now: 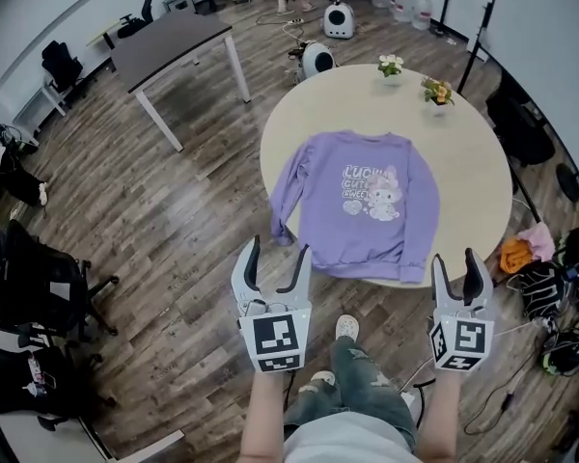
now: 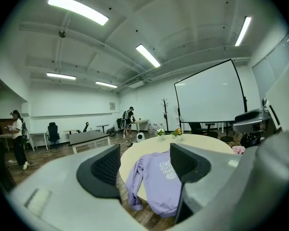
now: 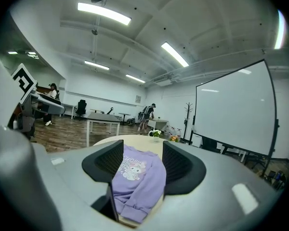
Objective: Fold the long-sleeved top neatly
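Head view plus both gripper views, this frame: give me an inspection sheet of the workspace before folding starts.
Surface: round beige table, carrying the top and two pots.
Job's things: purple long-sleeved top lies spread, print up; one sleeve hangs over the edge on the left gripper's side.
Clutter: two small flower pots at the far edge.
Grippers: left gripper and right gripper both open, empty, held short of the table.
Cables: thin dark cable on the floor at the right.
Surroundings: wood floor, grey desk, projection screen, bags, a person far off.
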The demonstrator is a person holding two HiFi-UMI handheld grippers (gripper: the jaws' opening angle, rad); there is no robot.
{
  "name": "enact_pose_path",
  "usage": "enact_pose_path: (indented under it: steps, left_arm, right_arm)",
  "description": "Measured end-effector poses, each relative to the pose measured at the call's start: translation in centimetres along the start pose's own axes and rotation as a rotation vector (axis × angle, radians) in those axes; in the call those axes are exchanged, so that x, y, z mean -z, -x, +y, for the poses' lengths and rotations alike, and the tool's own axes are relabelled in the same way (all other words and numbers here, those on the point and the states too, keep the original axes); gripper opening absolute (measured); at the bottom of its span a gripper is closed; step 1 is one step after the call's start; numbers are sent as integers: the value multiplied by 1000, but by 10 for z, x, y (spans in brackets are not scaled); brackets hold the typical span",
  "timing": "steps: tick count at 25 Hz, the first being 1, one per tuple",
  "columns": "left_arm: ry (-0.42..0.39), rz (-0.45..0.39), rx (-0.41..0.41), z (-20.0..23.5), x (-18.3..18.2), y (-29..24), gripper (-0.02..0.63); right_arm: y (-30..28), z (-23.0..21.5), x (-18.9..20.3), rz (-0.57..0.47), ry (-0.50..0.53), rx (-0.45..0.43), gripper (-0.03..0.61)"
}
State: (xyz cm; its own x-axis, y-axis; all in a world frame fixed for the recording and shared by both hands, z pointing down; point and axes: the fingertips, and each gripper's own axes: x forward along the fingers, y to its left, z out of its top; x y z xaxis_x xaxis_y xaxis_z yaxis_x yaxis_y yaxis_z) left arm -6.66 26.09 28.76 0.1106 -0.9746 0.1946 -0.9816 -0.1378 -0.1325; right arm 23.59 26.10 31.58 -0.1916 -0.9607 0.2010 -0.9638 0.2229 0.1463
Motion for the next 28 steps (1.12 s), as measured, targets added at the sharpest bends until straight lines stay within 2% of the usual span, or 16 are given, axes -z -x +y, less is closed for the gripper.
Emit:
enact_pose_path:
  steps: [12, 28]
  left_arm:
    - [-16, 102, 45, -31, 25, -67, 311]
    - [3, 242, 95, -54, 82, -95, 311]
  right_arm:
    - [-54, -16, 47, 120, -20, -58, 272]
    - [-73, 5, 129, 315, -47, -125, 272]
